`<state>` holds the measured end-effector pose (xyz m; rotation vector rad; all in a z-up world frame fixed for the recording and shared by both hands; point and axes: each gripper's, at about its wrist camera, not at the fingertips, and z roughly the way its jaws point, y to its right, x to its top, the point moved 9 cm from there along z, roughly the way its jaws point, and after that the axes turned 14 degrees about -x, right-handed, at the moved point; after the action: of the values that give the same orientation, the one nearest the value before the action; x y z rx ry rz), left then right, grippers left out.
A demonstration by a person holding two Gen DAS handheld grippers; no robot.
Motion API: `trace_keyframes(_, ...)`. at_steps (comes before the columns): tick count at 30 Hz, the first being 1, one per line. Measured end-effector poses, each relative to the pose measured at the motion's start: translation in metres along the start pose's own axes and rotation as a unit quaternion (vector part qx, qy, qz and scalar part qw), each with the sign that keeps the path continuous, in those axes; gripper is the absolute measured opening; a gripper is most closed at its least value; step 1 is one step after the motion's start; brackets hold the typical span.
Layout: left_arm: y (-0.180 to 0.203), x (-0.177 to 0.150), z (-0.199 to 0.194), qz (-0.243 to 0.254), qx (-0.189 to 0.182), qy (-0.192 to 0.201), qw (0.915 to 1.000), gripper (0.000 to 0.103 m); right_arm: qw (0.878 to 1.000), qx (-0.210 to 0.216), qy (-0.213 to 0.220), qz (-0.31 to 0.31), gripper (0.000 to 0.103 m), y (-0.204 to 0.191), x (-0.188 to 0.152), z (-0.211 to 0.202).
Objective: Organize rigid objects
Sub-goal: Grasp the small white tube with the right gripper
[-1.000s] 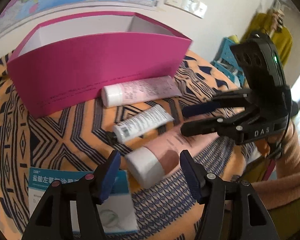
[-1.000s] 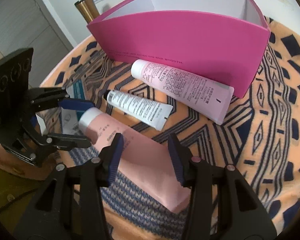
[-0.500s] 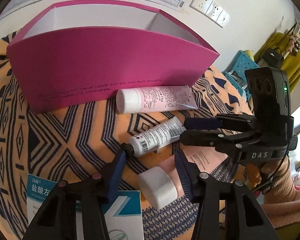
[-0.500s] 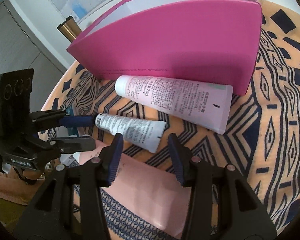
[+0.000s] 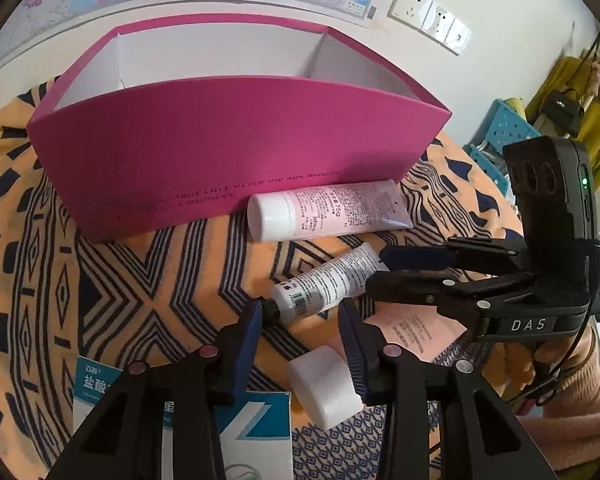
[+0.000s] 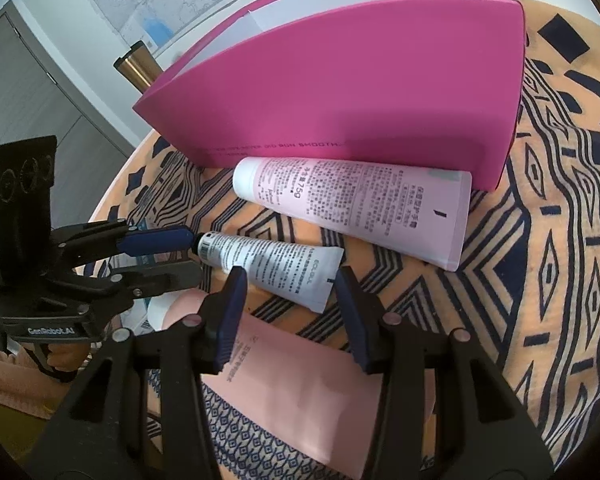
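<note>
Magenta box (image 5: pixel 236 148) waits empty as both grippers close in on white tube (image 5: pixel 326 286).
Left gripper (image 5: pixel 300 320) and right gripper (image 6: pixel 288 296), both spread, have advanced past the peach tube (image 6: pixel 300 392); contact seemingly not yet made.

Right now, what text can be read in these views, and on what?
"DAS": right gripper housing.
"GenRobot.AI": left gripper housing.
"75g": pink tube.
"TRUE LOVE NEVER DID RUN SMOOTH": pink box, partly blurred.
"盐酸": teal-and-white carton, rest hidden.
Small tube and peach tube print: too small.
</note>
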<state>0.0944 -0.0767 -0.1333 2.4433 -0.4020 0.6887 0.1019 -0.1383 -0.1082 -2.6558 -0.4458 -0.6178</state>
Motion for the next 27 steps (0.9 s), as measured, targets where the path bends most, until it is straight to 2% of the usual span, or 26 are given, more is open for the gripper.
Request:
trace_keyframes(6,-0.003,-0.004,0.002,-0.011,-0.004,-0.004,0.9999,0.039,1.0,0.0,0.001,0.003,0.049,0.0,0.0,-0.001)
trace_keyframes(12,-0.002,-0.005,0.002,-0.014,0.002,-0.002,0.9999,0.039,1.0,0.004,0.002,0.012,0.054,-0.003,0.001,-0.001)
trace_keyframes(27,-0.001,-0.003,-0.006,-0.021,-0.001,0.008,0.9997,0.039,1.0,0.006,0.025,0.017,0.054,-0.003,0.003,-0.02)
